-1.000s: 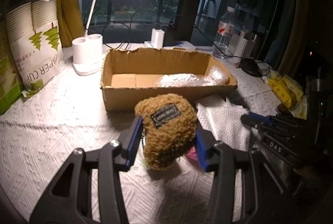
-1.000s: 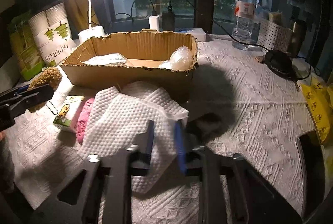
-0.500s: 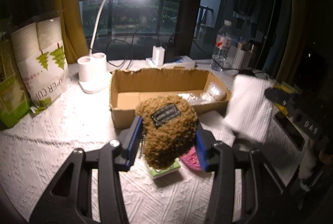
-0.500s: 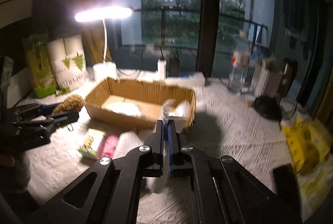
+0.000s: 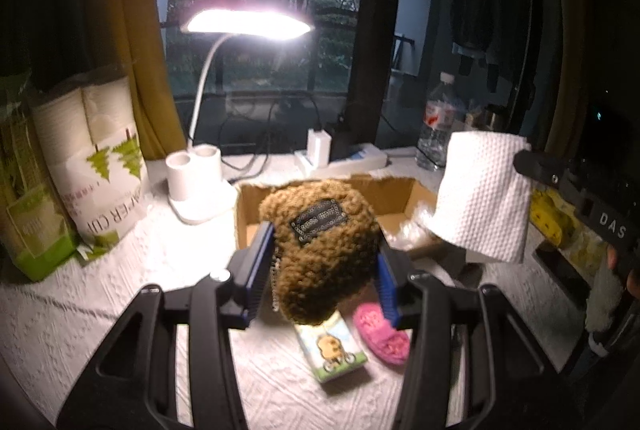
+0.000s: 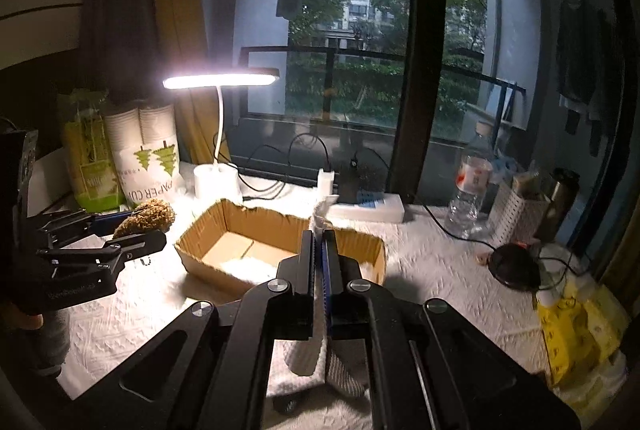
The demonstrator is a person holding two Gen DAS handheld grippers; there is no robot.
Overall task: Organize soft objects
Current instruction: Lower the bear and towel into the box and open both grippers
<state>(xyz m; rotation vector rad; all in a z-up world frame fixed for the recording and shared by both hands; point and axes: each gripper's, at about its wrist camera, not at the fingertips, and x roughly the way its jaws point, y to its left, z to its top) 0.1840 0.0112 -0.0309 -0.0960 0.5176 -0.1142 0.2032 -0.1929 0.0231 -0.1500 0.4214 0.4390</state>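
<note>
My left gripper (image 5: 324,262) is shut on a brown fuzzy plush pouch (image 5: 320,250) with a dark sequin patch, held above the table in front of the cardboard box (image 5: 400,190). In the right wrist view the same pouch (image 6: 146,218) hangs at the left. My right gripper (image 6: 319,254) is shut on a white paper towel (image 6: 308,346), whose sheet (image 5: 484,190) dangles over the box's right end in the left wrist view. A pink soft item (image 5: 380,334) and a small tissue pack (image 5: 332,350) lie on the table below the pouch.
A lit desk lamp (image 5: 200,190) stands left of the box, with paper-cup packs (image 5: 96,166) beside it. Behind are a power strip (image 6: 368,208), a water bottle (image 6: 472,186) and a white basket (image 6: 516,214). Yellow packets (image 6: 576,326) and a black mouse (image 6: 514,264) lie right.
Both grippers have risen. The right gripper closed on the paper towel and lifted it off the table, uncovering the pink item and tissue pack. The pouch went up too.
</note>
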